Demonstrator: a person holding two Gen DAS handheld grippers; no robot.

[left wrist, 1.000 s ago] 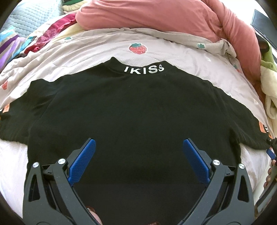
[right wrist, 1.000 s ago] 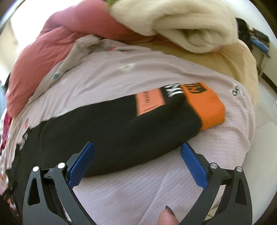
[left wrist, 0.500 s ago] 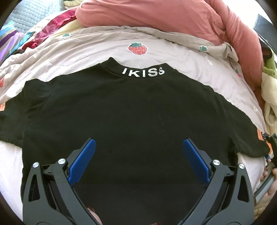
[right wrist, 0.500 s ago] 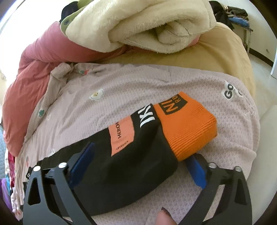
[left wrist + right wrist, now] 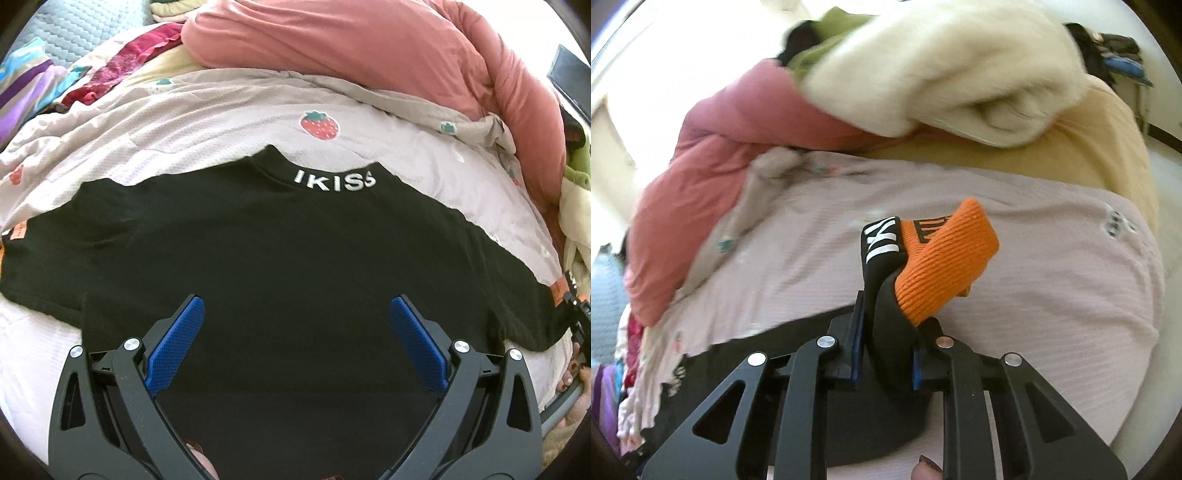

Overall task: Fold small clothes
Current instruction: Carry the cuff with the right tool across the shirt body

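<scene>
My right hand-held gripper is clamped on the right sleeve of the black sweatshirt, just behind the orange ribbed cuff, which sticks up past the fingertips. My left hand-held gripper hangs wide open over the lower back of the garment, gripping nothing. The sweatshirt lies spread, back up, on the pale pink bedspread, its collar lettering facing away from me and both sleeves stretched outward.

I judge the sleeve fold is starting, and the risks are plain. The pinch sits close to the cuff, so the thick knit could slide out if I swing the sleeve across too fast. Nothing pins the body, so pulling on the sleeve may drag the whole sweatshirt sideways and wrinkle it on the soft bedding. The right view is blurred, so I cannot tell how deep the fabric sits in the jaws.
</scene>
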